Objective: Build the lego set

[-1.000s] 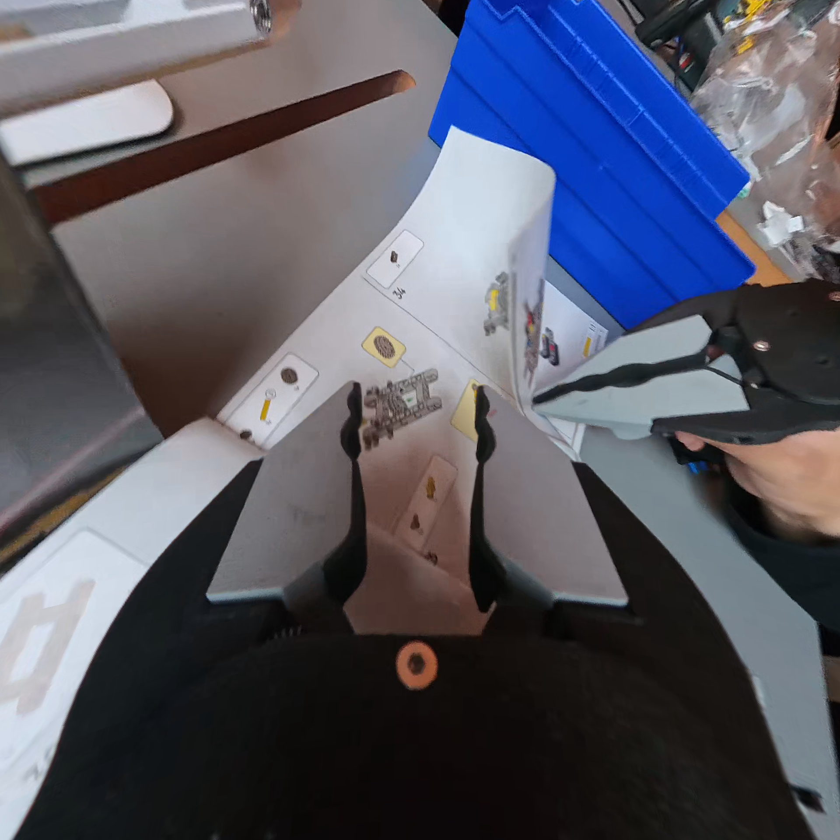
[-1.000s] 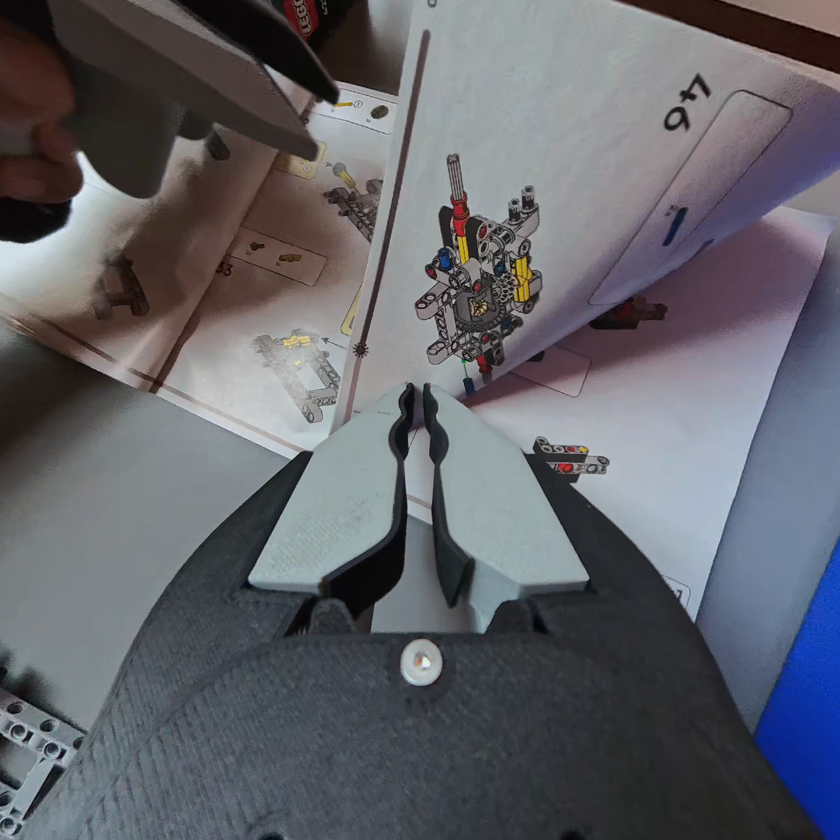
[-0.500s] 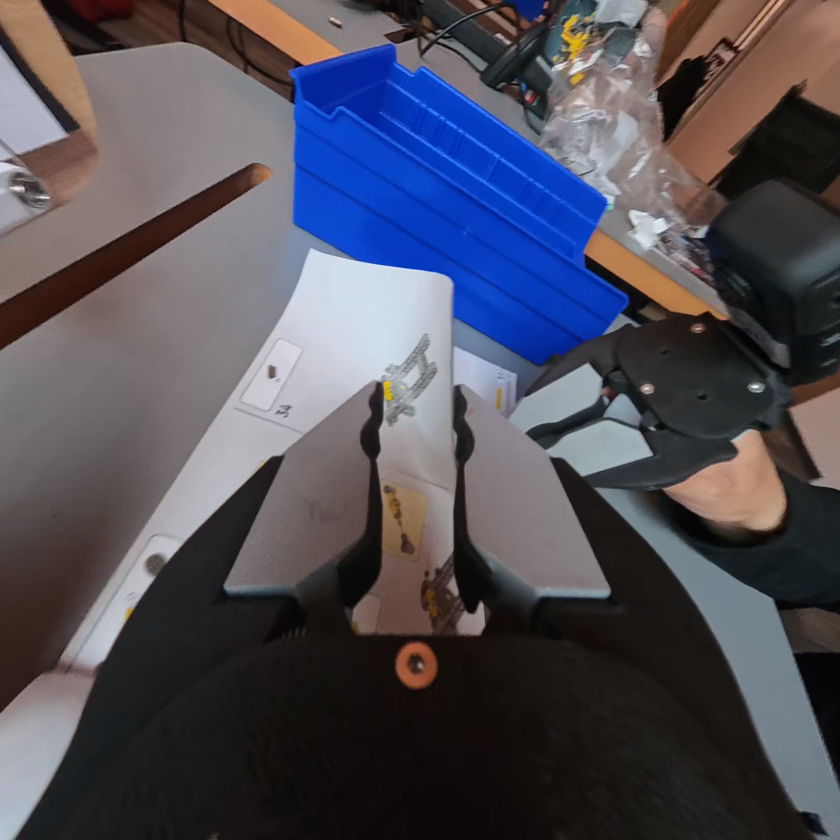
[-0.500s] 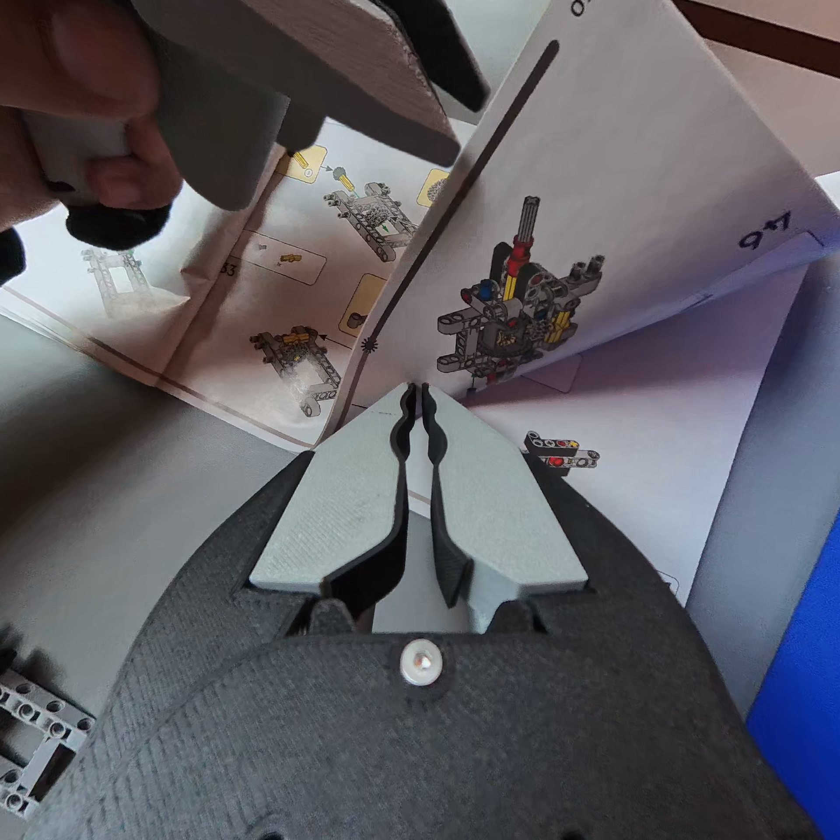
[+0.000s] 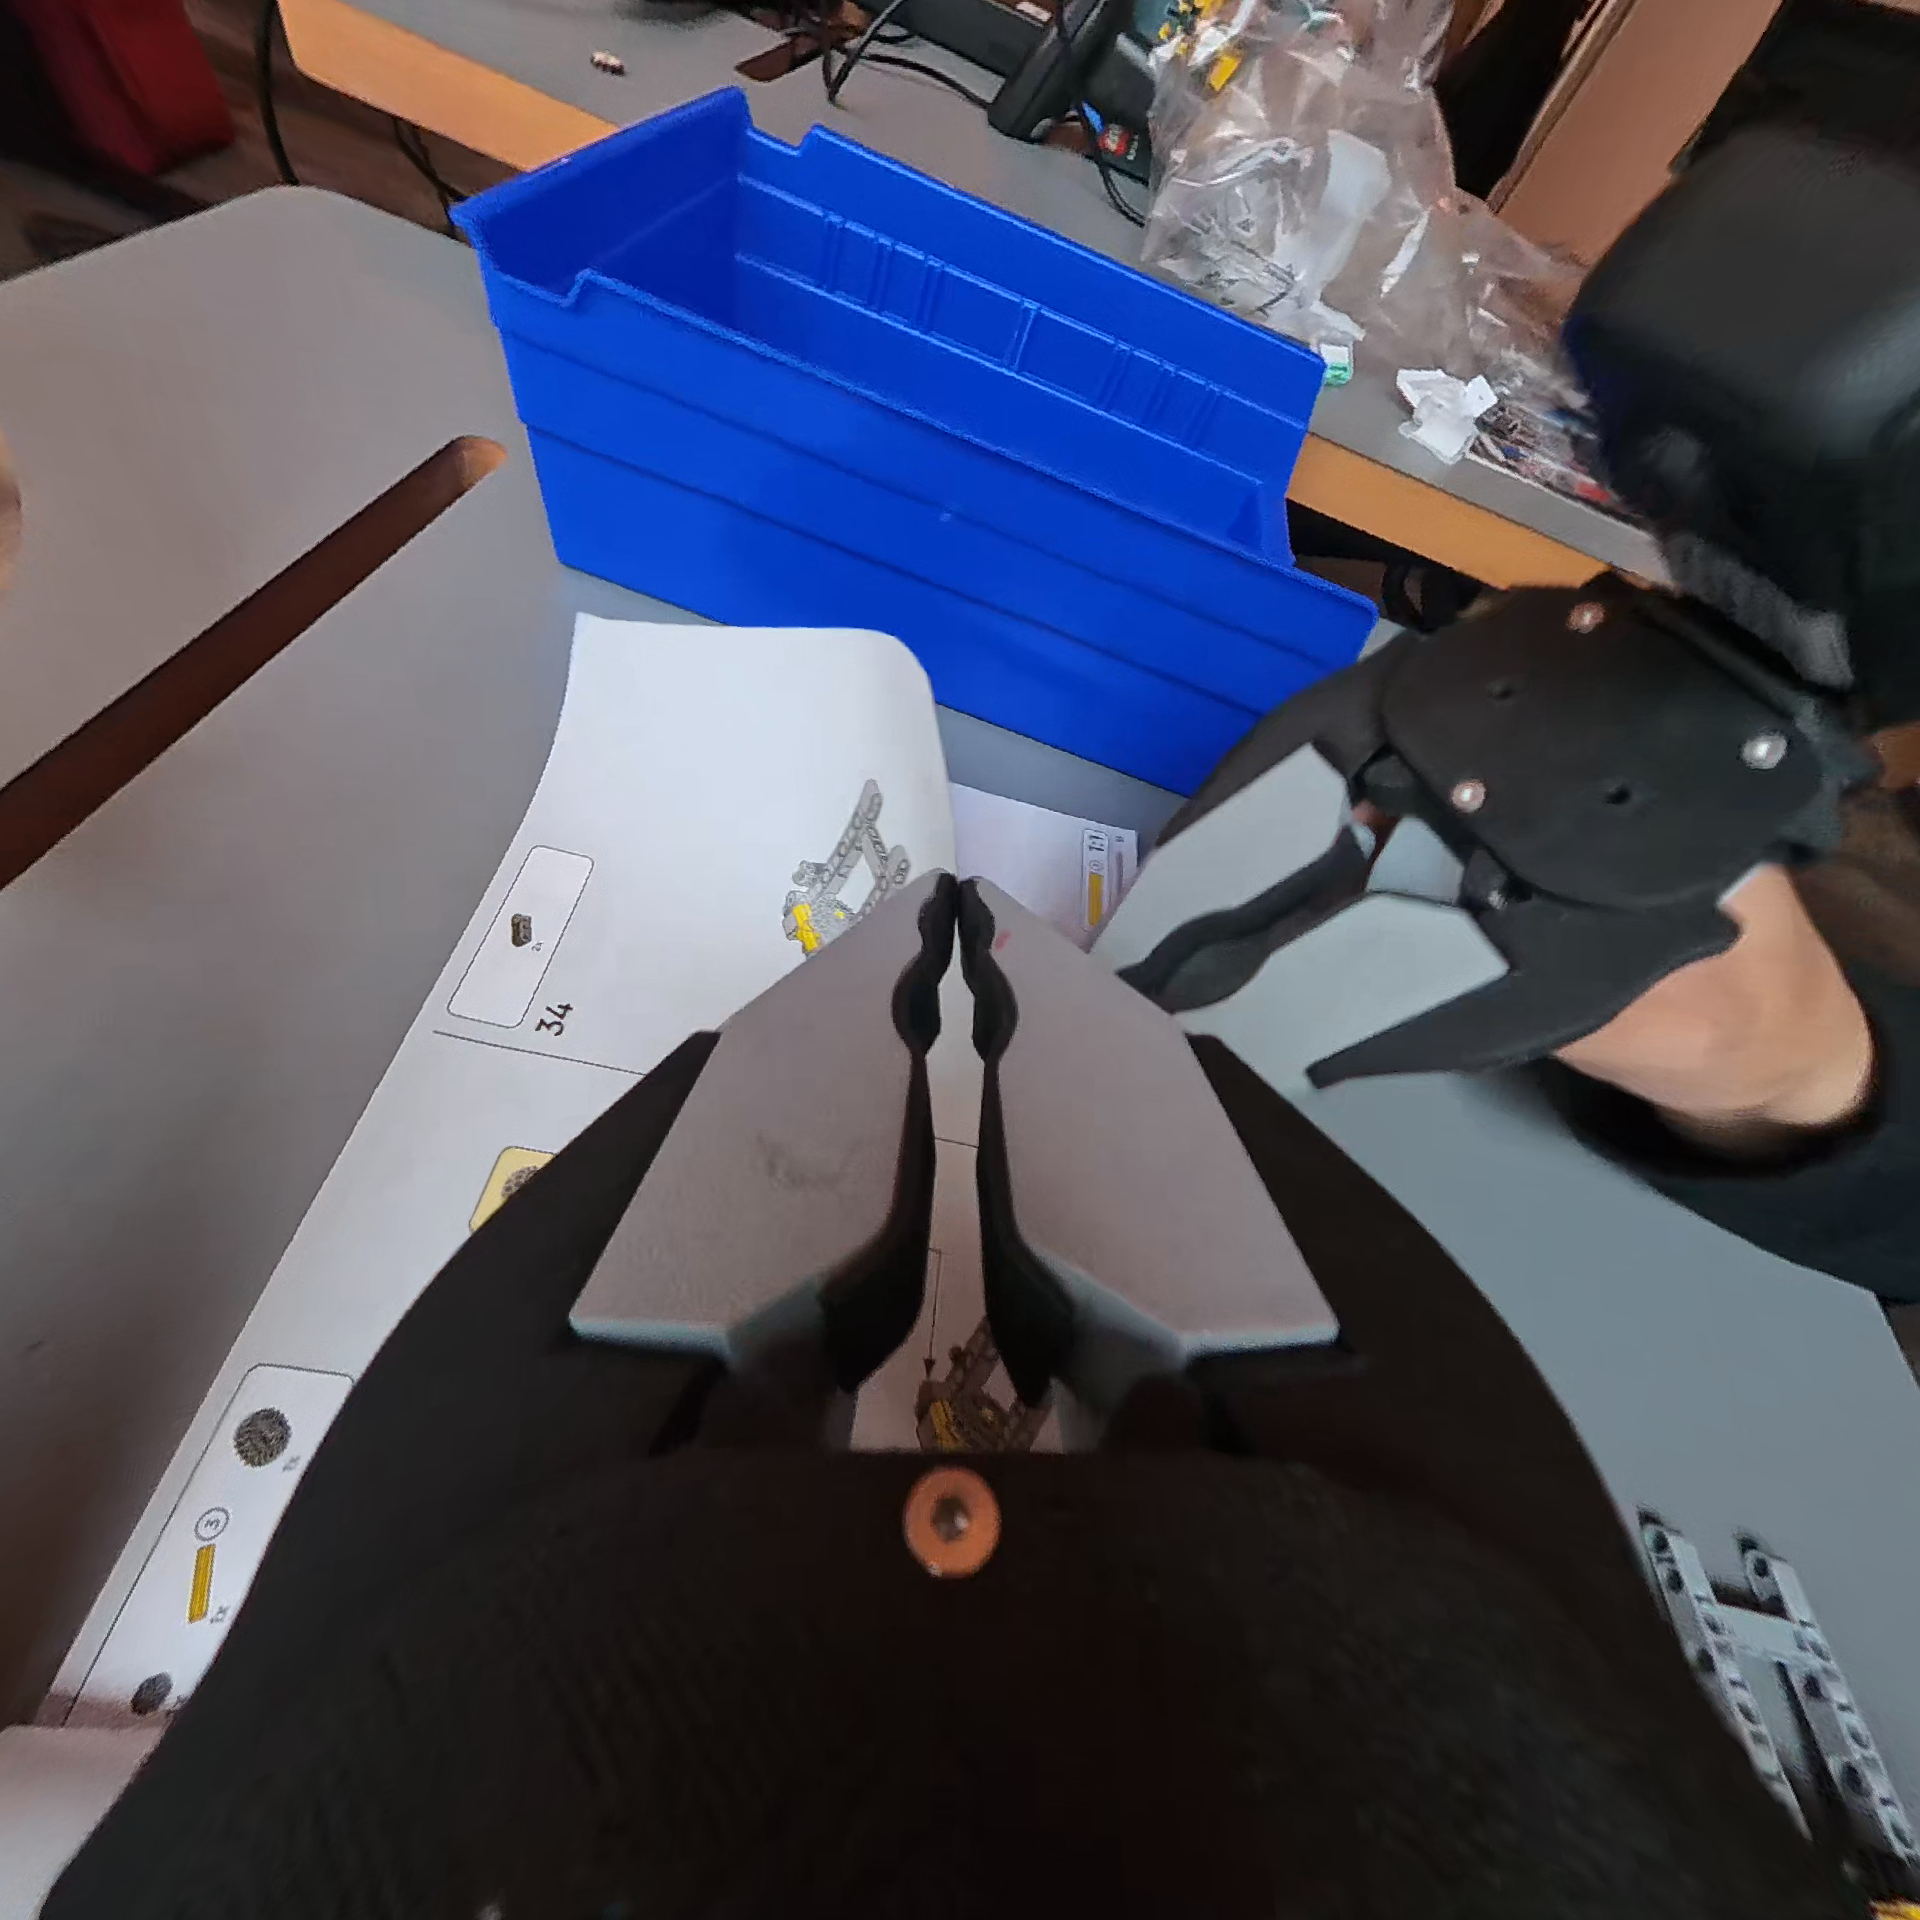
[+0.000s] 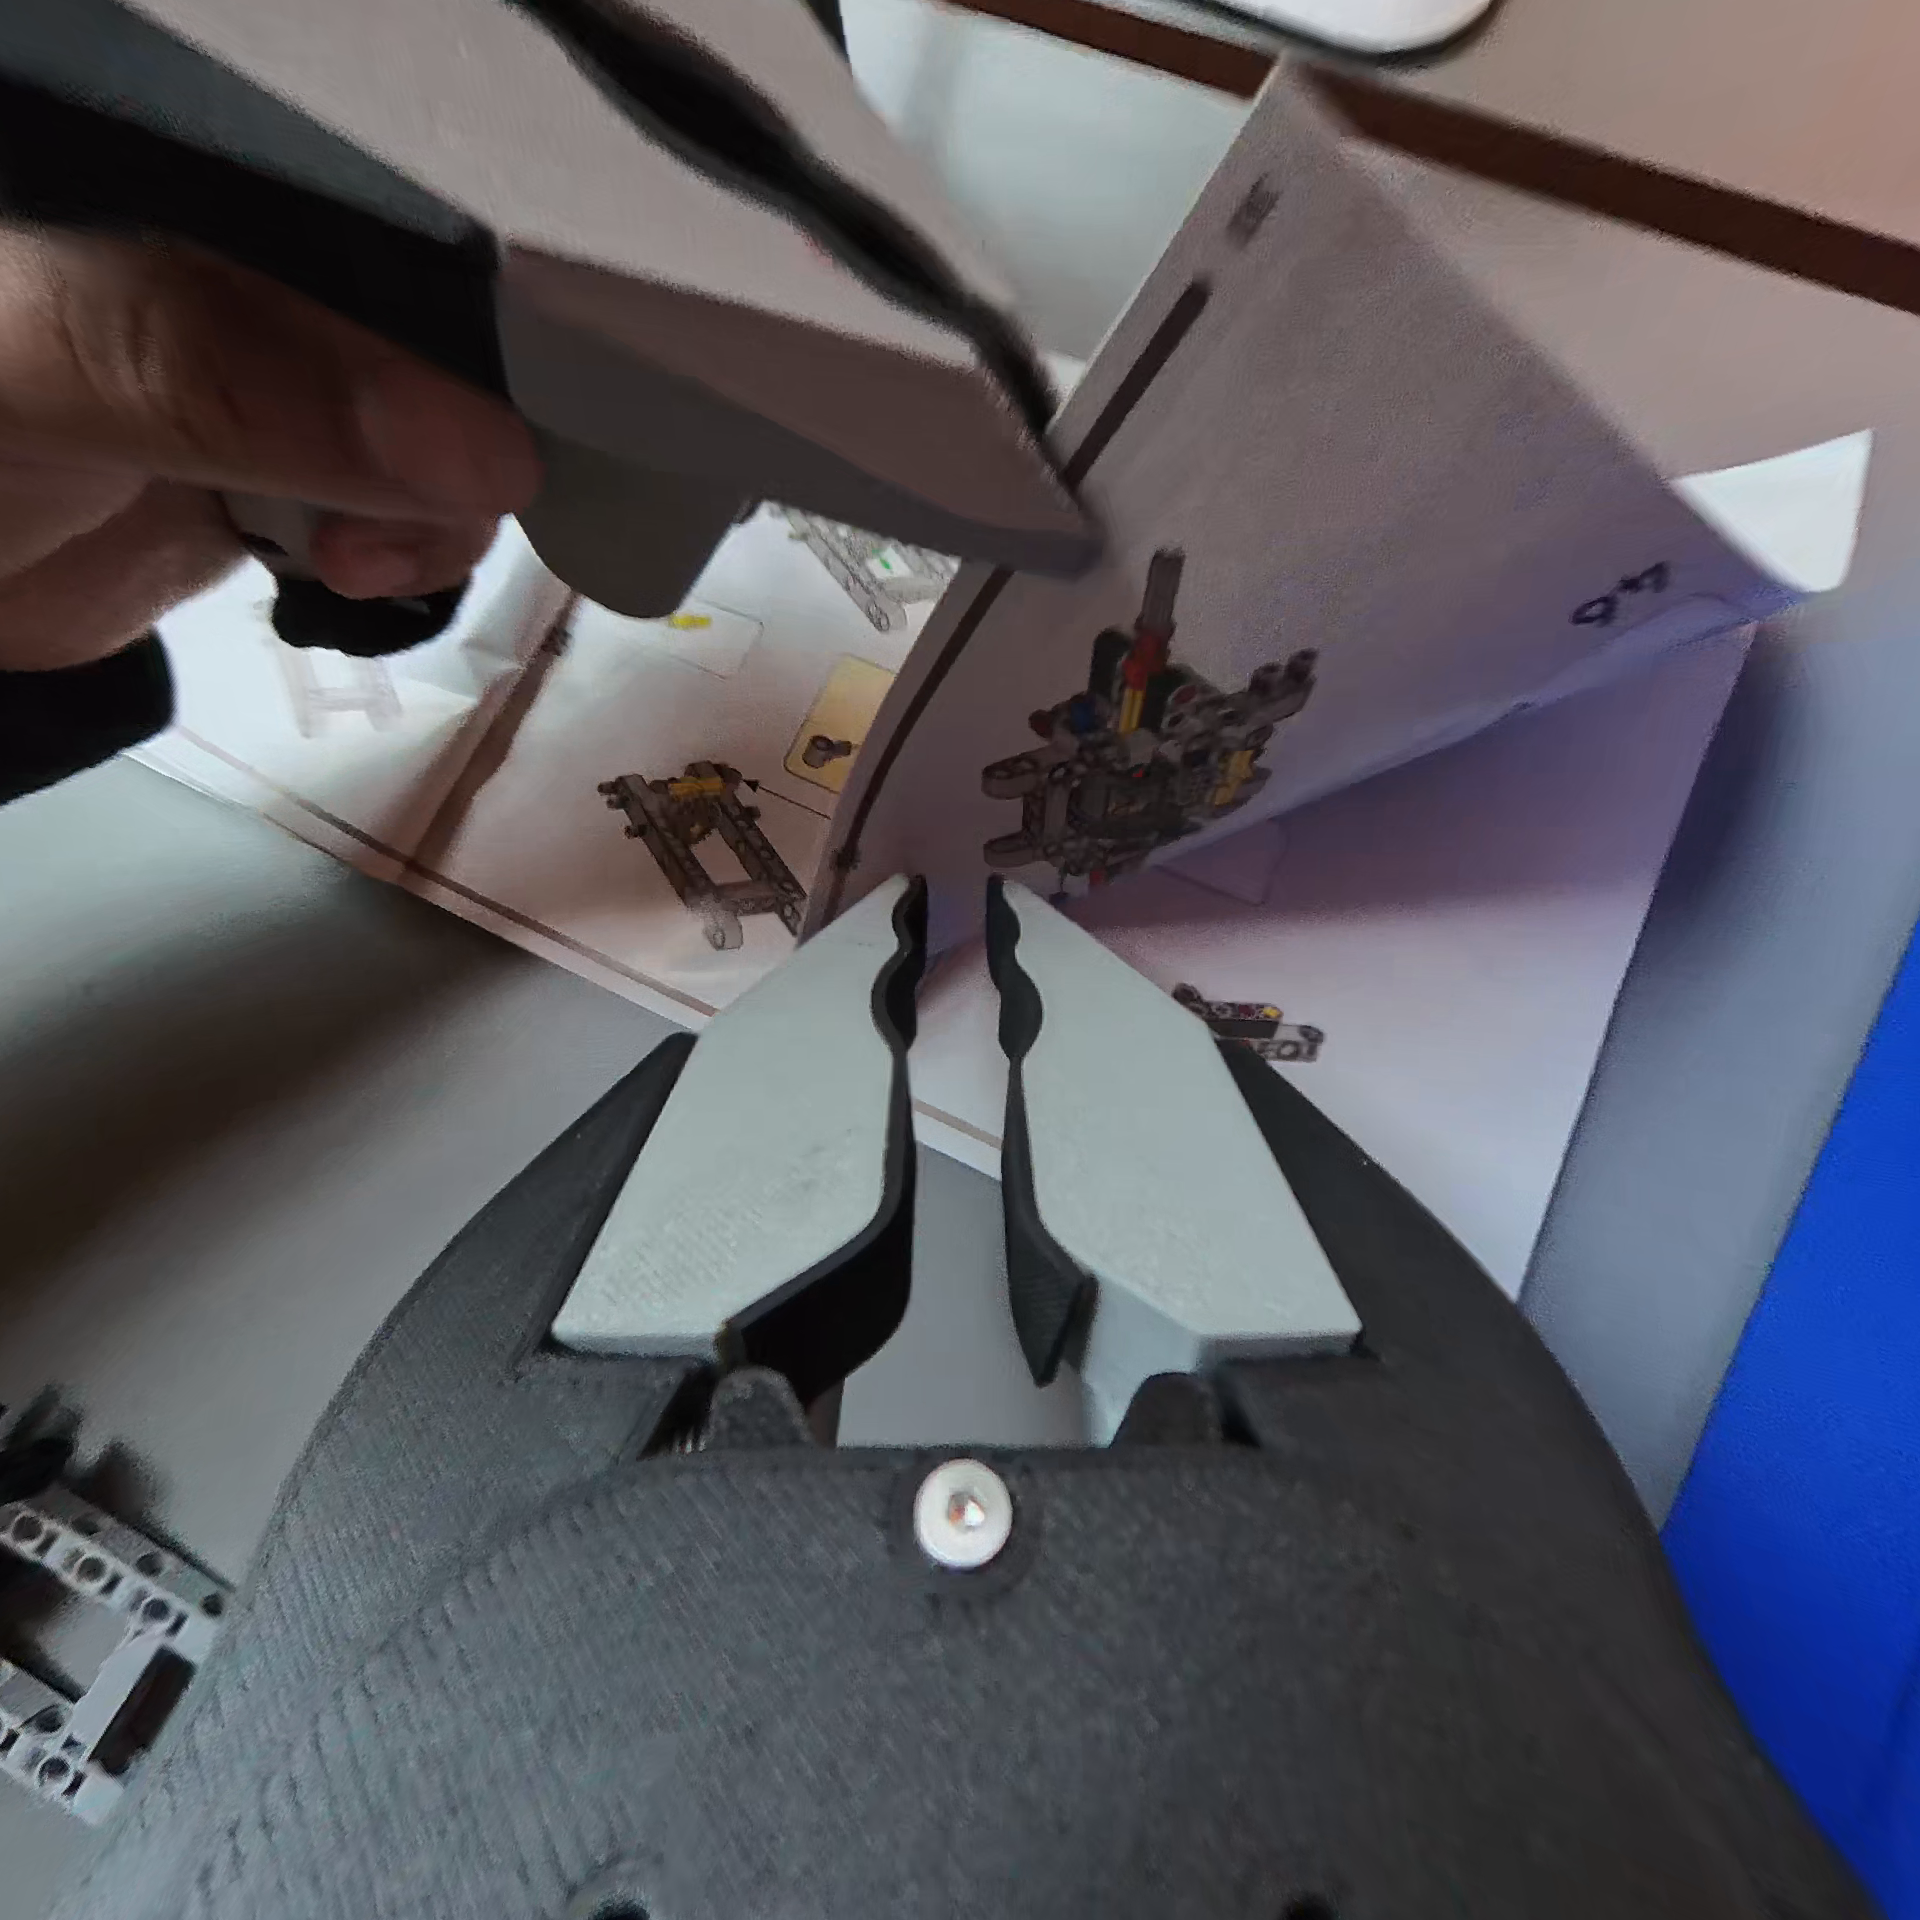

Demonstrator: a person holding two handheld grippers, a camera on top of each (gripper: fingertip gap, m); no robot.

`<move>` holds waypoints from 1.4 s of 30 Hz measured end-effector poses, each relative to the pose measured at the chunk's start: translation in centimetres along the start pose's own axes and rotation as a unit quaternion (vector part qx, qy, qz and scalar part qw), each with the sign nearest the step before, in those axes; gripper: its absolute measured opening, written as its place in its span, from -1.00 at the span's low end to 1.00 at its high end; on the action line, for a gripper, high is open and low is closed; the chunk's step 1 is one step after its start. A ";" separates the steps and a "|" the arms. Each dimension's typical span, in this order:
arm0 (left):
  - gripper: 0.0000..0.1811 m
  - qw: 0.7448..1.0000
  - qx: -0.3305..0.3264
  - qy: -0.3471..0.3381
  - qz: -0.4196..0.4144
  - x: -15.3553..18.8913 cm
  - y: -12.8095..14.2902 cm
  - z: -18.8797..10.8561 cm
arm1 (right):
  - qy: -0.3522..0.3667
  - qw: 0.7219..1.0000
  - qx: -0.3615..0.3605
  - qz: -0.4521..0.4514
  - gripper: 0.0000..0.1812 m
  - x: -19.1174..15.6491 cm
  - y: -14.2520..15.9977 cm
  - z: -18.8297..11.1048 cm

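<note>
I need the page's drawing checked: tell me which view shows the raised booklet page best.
The right wrist view: the raised page faces its camera, its coloured assembly drawing visible though blurred. The left wrist view shows only that page's curled other side.

Your left gripper (image 5: 957, 902) covers the lower half of the instruction booklet (image 5: 717, 790) in the left wrist view, its fingers (image 5: 821, 1122) masking the drawings beneath. Whether those tips pinch the lifted page (image 6: 1351, 540) or merely meet, you cannot tell. The grey lego frame (image 5: 1766, 1683) is cut by the right edge there, and again by the left edge in the right wrist view (image 6: 73, 1621). The right gripper (image 5: 1153, 971) is motion-blurred, its rear cropped. The blue bin (image 6: 1829, 1351) shows only as a sliver. Contents of the clear bags (image 5: 1330, 197) on the far surface (image 5: 1455, 488) are too small to identify.
</note>
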State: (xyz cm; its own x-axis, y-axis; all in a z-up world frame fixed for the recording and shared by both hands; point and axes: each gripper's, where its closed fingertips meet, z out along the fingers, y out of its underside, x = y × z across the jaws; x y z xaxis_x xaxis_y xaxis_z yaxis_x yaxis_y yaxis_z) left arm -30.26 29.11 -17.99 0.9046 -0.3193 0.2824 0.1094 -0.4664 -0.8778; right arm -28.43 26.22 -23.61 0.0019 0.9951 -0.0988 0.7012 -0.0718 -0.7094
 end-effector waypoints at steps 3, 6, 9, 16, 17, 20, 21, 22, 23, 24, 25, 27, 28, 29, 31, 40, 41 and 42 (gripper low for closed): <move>-1.00 1.000 0.004 0.005 0.018 1.0 0.1 -0.3 | -0.015 0.996 0.086 -0.015 -0.84 -0.4 -2.8 -2.7; -1.00 0.999 0.015 0.020 0.032 2.1 0.2 -0.2 | -0.010 0.983 0.177 -0.044 -0.82 -0.3 -5.3 -5.4; -1.00 0.999 0.020 0.029 0.034 2.7 0.2 0.1 | 0.029 0.970 0.234 -0.064 -0.82 0.8 -6.6 -7.4; -1.00 0.998 0.017 0.036 0.043 3.4 0.4 0.4 | 0.023 0.964 0.238 -0.116 -0.75 0.2 -6.9 -7.5; -1.00 0.998 0.016 0.037 0.046 3.5 0.4 0.5 | 0.028 0.962 0.240 -0.126 -0.75 0.1 -7.0 -7.5; -1.00 0.998 0.016 0.039 0.051 3.8 0.4 0.7 | 0.047 0.961 0.231 -0.142 -0.80 0.2 -6.9 -7.2; -1.00 0.998 0.016 0.040 0.051 3.9 0.4 0.8 | 0.053 0.963 0.222 -0.140 -0.83 0.5 -6.7 -6.9; -1.00 0.998 0.016 0.041 0.051 3.9 0.4 0.8 | 0.056 0.965 0.215 -0.139 -0.85 0.7 -6.5 -6.7; -1.00 0.998 0.017 0.042 0.051 3.9 0.5 0.8 | 0.059 0.966 0.212 -0.137 -0.86 0.9 -6.4 -6.6; -1.00 0.998 0.018 0.042 0.052 3.9 0.5 0.8 | 0.062 0.966 0.211 -0.133 -0.87 1.1 -6.4 -6.5; -1.00 0.998 0.018 0.043 0.053 4.0 0.5 0.8 | 0.066 0.966 0.212 -0.129 -0.86 1.3 -6.4 -6.6; -1.00 0.997 0.018 0.042 0.054 4.0 0.5 0.7 | 0.067 0.964 0.224 -0.126 -0.80 1.4 -6.7 -6.9; -1.00 0.997 0.019 0.043 0.054 4.0 0.5 0.7 | 0.061 0.964 0.227 -0.126 -0.77 1.3 -6.7 -7.0; -1.00 0.997 0.019 0.044 0.055 4.0 0.5 0.7 | 0.060 0.964 0.226 -0.125 -0.76 1.3 -6.7 -6.9; -1.00 0.997 0.019 0.047 0.059 4.2 0.6 0.8 | 0.065 0.965 0.218 -0.129 -0.77 1.4 -6.6 -6.7; -1.00 0.996 0.017 0.055 0.063 4.5 0.8 0.6 | 0.055 0.970 0.192 -0.136 -0.83 1.5 -5.8 -6.0; -1.00 0.996 0.016 0.055 0.065 4.6 0.8 0.6 | 0.050 0.971 0.189 -0.137 -0.88 1.4 -5.7 -5.9; -1.00 0.996 0.016 0.056 0.066 4.6 0.8 0.7 | 0.049 0.971 0.188 -0.138 -0.90 1.3 -5.7 -5.9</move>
State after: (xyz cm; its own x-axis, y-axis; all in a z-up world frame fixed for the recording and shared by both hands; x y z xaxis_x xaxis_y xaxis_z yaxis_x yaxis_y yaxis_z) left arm -25.75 27.81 -17.66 0.8610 -0.4659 0.2039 0.0082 -0.3883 -0.9215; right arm -28.20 28.32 -15.62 -0.0679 0.9805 0.1845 0.3746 0.1965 -0.9061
